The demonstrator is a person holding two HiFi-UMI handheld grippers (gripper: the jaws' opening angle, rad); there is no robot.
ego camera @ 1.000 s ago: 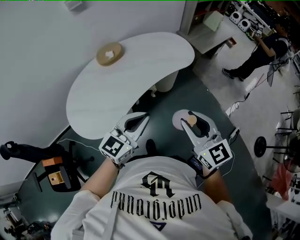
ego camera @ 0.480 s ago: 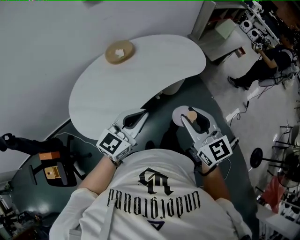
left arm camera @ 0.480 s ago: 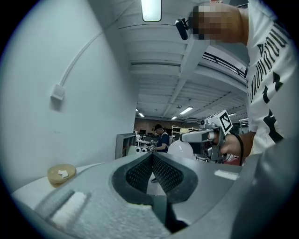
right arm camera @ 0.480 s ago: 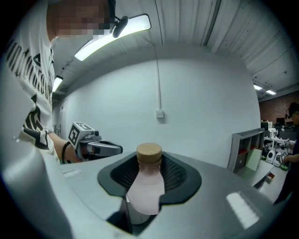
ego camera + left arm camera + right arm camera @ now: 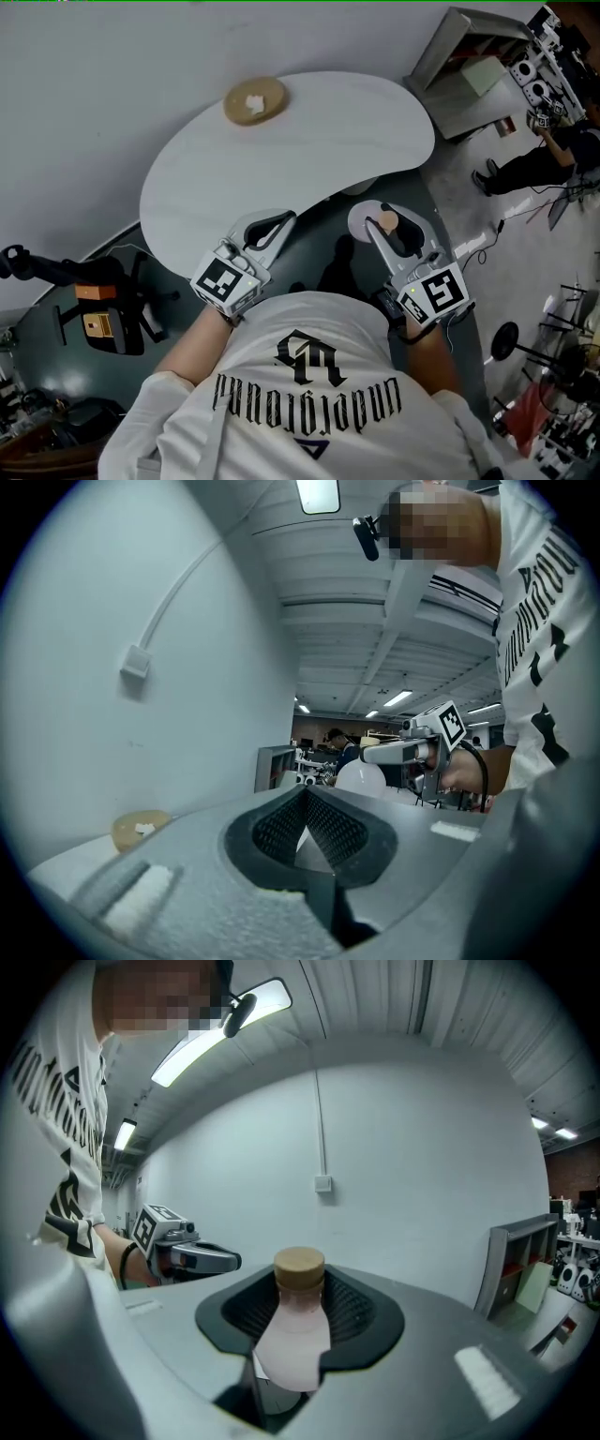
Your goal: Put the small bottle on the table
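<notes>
The right gripper point(image 5: 380, 223) is clamping the small bottle point(image 5: 293, 1335) upright, ready for the far table point(image 5: 281, 159); the left gripper point(image 5: 279, 223) is idling closed and empty.

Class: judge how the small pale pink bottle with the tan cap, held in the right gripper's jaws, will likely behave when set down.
The small pale pink bottle seems stiff: no dent shows between the jaws of the right gripper. Its rounded body may roll if laid sideways. Its smooth surface could slip.
</notes>
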